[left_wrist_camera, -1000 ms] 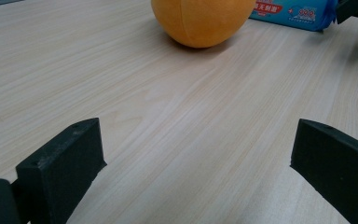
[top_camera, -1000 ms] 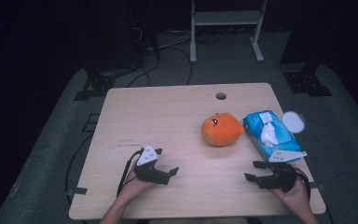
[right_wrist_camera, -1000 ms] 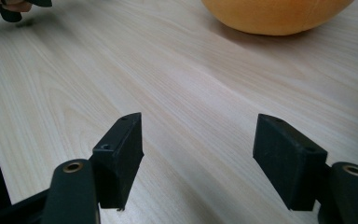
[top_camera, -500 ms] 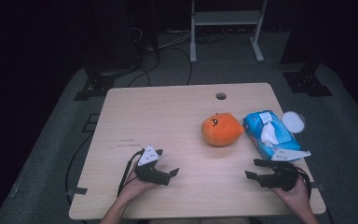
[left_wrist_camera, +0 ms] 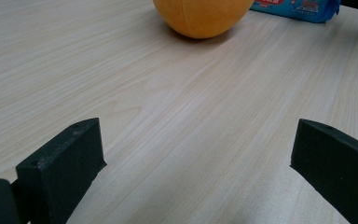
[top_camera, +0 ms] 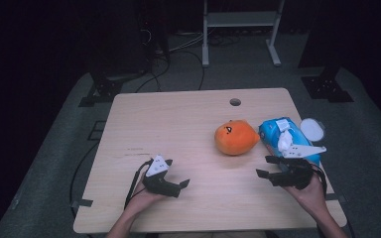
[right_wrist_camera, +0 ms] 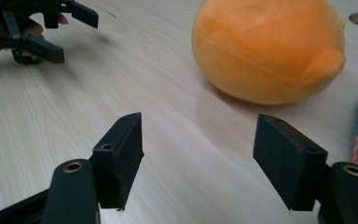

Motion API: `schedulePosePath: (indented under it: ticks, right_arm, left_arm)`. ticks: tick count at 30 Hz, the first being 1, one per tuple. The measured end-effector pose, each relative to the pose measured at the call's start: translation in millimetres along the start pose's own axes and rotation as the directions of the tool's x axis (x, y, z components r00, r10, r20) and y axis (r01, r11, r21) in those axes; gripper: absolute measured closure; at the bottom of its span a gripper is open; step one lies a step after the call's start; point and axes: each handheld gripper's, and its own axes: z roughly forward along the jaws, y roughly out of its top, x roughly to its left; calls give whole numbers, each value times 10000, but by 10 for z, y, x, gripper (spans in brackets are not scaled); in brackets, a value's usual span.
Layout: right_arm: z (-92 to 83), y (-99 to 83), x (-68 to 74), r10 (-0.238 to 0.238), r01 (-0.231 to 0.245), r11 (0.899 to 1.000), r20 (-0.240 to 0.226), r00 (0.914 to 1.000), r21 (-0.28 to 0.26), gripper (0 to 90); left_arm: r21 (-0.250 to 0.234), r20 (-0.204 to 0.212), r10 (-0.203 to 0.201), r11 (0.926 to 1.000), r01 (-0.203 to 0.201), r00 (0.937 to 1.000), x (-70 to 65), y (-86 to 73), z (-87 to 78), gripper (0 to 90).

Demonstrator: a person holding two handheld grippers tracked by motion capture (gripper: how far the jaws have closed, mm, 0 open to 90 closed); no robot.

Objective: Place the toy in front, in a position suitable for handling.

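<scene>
Early days here: nothing picked up yet. Left hand-held gripper [top_camera: 178, 186] resting low on the bench [top_camera: 178, 124], jaws spread wide, empty. Right hand-held gripper [top_camera: 265, 166] likewise released, jaws apart, nothing between them, aimed at the orange plush toy [top_camera: 235, 137]. Toy sitting right of the bench's middle, just beside a blue pack of wipes [top_camera: 278, 134], between the two grippers' lines of sight. Round, soft-looking, fuzzy orange cloth with a seam and a small dark face mark on top; probably squashy under a pinch. Reach, closing and lift all left to do, by the look of it.
</scene>
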Motion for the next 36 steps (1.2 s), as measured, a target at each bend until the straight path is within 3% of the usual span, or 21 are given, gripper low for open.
schedulePosePath:
  ticks: [10, 20, 28, 36]
  right_arm:
    - [118, 354, -74, -312, 308, 9991, -117, 9994, -289, 315]
    - [370, 760, -225, -854, 869, 9954, 371, 9957, -396, 306]
    - [613, 993, -397, -730, 747, 9968, 560, 9958, -292, 293]
    - [835, 1021, -485, -496, 504, 9987, 615, 9969, -123, 294]
  left_arm:
    - [-58, -51, -66, 10000, 66, 10000, 32, -8, -18, 20]
    - [-89, -41, -52, 9999, 52, 10000, 22, -9, -29, 20]
    - [-87, -70, 12, 10000, -13, 10000, 25, -19, -34, 20]
    - [-196, -71, -98, 9998, 96, 9999, 31, -24, -48, 20]
